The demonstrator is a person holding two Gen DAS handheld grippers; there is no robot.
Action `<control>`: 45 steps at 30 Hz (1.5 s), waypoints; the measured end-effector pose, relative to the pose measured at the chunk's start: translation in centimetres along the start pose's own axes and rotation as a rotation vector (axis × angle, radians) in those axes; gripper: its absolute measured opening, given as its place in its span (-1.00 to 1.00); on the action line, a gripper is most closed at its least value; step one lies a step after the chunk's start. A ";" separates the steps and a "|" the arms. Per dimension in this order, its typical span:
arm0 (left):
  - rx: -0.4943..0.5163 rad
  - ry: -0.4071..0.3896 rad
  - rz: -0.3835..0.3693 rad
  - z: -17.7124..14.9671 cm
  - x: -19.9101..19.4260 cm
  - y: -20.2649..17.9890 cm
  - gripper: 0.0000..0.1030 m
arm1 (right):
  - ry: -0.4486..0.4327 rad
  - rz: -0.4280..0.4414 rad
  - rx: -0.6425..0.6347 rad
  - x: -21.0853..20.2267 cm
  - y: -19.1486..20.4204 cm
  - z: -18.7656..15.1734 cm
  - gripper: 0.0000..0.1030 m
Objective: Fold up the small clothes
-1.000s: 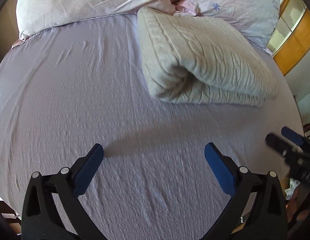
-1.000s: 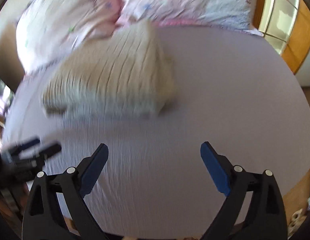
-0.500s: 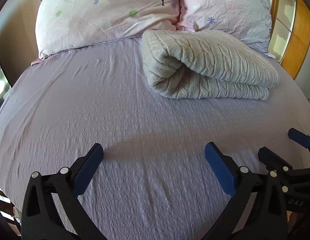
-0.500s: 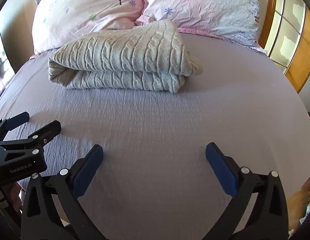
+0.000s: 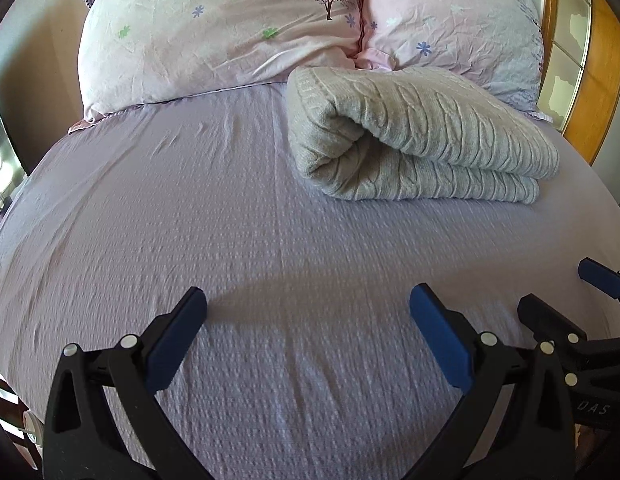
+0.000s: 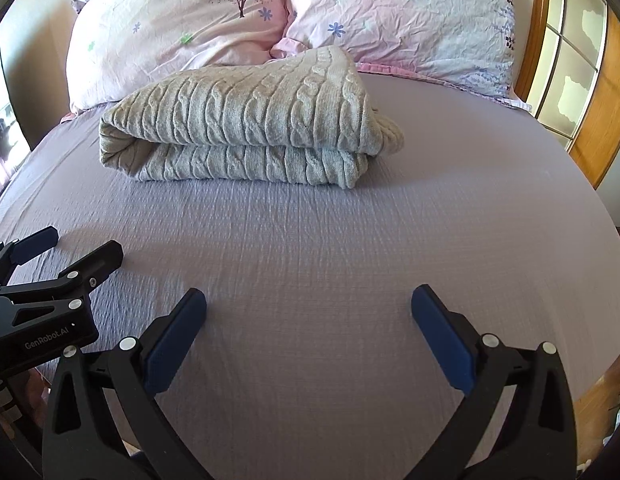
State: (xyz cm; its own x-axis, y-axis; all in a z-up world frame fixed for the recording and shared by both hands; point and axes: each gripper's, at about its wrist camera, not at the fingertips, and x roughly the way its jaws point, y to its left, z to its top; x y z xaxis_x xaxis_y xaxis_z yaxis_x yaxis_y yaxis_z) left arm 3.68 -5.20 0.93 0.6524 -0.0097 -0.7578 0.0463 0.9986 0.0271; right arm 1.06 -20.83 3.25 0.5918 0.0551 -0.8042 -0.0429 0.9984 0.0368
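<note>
well apart, both tools gape; chunky cable-knit sweater (image 6: 246, 120) lies folded on crinkled sheet (image 6: 350, 260).

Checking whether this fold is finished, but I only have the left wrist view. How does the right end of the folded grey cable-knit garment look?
Observer: In the right wrist view, the folded grey cable-knit garment ends in stacked loose edges, and one layer pokes out past the top one.
Operator: Is the right gripper holding anything?
Observer: No. The right gripper has its jaws wide apart, with only the bare lilac bedsheet between them, well short of the garment.
</note>
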 end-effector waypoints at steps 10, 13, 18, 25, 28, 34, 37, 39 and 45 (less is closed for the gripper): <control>-0.004 -0.001 0.003 0.0 0.0 -0.1 0.97 | 0.000 -0.002 0.002 0.1 0.1 0.0 0.97; -0.004 -0.001 0.002 0.0 0.0 0.0 0.97 | 0.000 -0.002 0.002 0.1 0.1 0.0 0.97; -0.004 -0.001 0.002 0.0 0.0 -0.1 0.97 | -0.001 -0.002 0.002 0.1 0.1 0.0 0.97; -0.005 0.007 0.001 0.1 0.0 -0.1 0.97 | -0.001 -0.002 0.003 0.1 0.1 0.0 0.97; -0.005 0.011 0.000 0.1 0.0 0.0 0.97 | -0.001 -0.002 0.003 0.1 0.1 0.0 0.97; -0.005 0.013 0.000 0.2 0.1 0.0 0.97 | -0.001 -0.002 0.003 0.1 0.1 0.0 0.97; -0.006 0.018 0.000 0.2 0.1 0.0 0.97 | -0.002 -0.002 0.003 0.1 0.0 0.0 0.97; -0.005 0.035 -0.002 0.3 0.2 0.0 0.97 | -0.002 -0.002 0.003 0.1 0.0 0.0 0.97; -0.003 0.061 -0.005 0.7 0.4 0.0 0.97 | -0.003 -0.003 0.004 0.1 0.1 0.0 0.97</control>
State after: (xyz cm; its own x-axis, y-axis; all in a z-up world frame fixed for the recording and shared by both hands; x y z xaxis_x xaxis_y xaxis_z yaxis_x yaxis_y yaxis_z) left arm 4.53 -5.22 1.08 0.6046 -0.0119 -0.7965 0.0477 0.9986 0.0212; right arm 1.14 -20.77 3.15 0.5942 0.0523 -0.8027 -0.0378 0.9986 0.0370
